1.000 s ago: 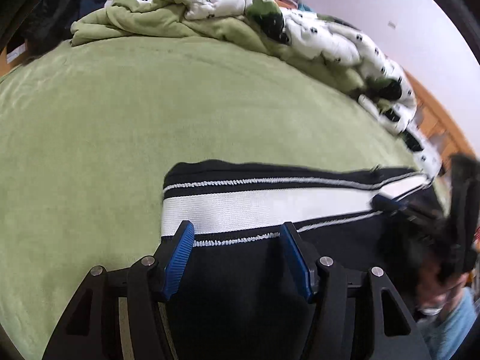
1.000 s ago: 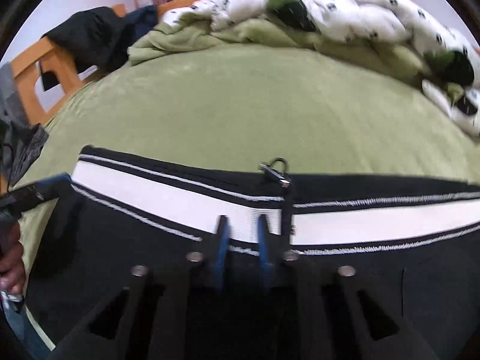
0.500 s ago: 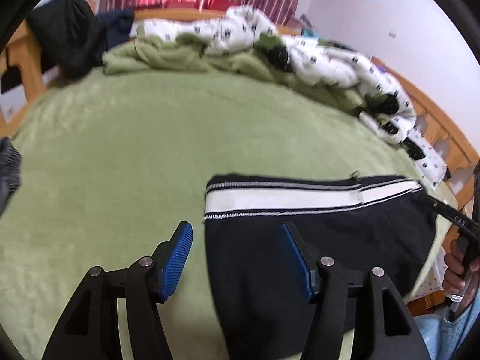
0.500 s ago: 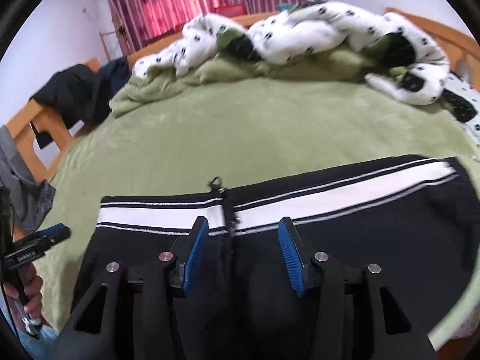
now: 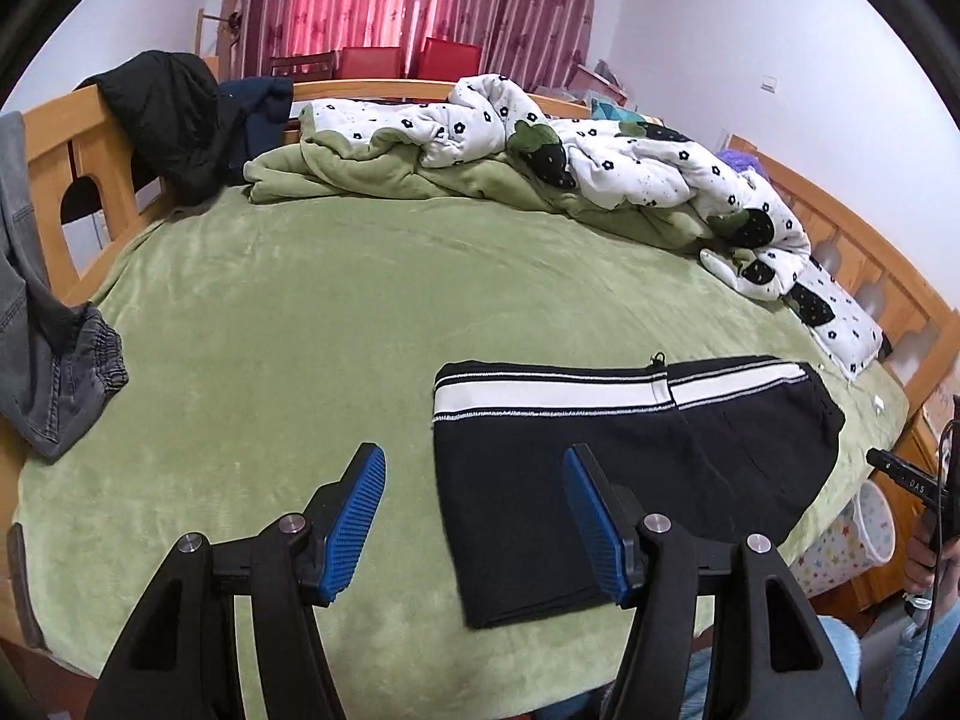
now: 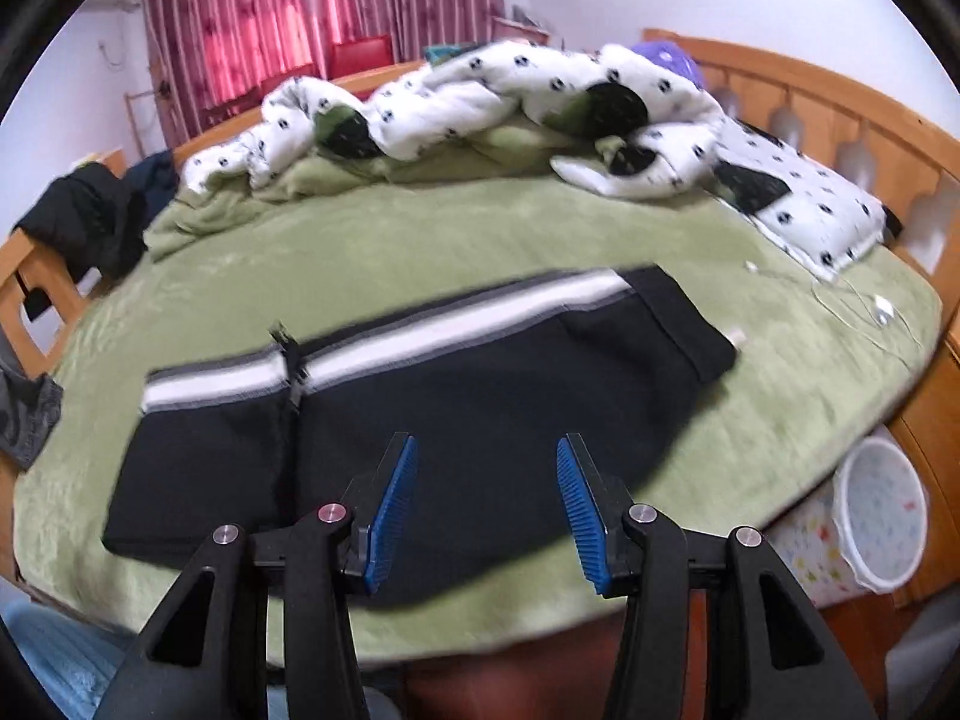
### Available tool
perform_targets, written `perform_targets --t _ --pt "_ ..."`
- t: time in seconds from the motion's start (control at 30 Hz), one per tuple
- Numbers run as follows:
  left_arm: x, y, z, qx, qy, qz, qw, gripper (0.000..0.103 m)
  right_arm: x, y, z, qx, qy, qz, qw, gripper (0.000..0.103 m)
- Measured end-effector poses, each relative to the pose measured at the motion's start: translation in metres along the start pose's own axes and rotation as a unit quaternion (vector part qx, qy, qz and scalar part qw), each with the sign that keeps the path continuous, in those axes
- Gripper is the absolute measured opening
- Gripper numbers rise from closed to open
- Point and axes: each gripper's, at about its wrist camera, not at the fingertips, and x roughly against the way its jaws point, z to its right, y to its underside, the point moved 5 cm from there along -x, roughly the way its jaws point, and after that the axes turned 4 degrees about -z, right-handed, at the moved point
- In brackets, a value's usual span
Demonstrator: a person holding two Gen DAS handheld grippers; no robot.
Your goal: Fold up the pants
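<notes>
Presently, the folded black pants with a white and grey striped band lie flat on the green plush bed cover, near its front edge. The striped band runs along the far side of the bundle, and a small zipper pull shows at the band. In the left wrist view the pants sit to the right of centre; in the right wrist view they fill the middle, slightly blurred.

Left claw: released, blue ribbed pads spread wide, hovering above the bed with nothing between them. Its right pad overlaps the near left part of the pants in the picture; contact cannot be judged.

Right claw: released, pads apart, empty, positioned above the near edge of the pants.

Surroundings: a crumpled white quilt with black flower print and a bunched green blanket lie along the far side of the bed. A grey denim garment hangs at the left edge, a black jacket drapes over the wooden bed frame, and a white patterned bin stands beside the bed at right.
</notes>
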Motion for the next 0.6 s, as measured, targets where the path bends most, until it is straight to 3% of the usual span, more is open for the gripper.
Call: perform_targets --t 0.17,0.23,0.47,0.6 --pt "-0.023 0.007 -0.007 0.004 0.005 -0.025 0.9997 0.06 -0.02 0.026 0.023 -0.03 -0.019 -0.028 0.999 0.049" --pt "-0.043 0.014 -0.013 0.014 0.013 -0.034 0.9992 0.06 -0.037 0.035 0.032 -0.051 -0.025 -0.036 0.998 0.054" --pt "-0.132 0.05 -0.026 0.046 0.053 -0.081 0.9942 0.06 -0.107 0.059 0.066 -0.126 -0.048 -0.056 0.989 0.055" --pt "-0.174 0.058 -0.037 0.087 0.088 -0.102 0.987 0.06 -0.133 0.057 0.078 -0.166 -0.083 -0.053 0.981 0.055"
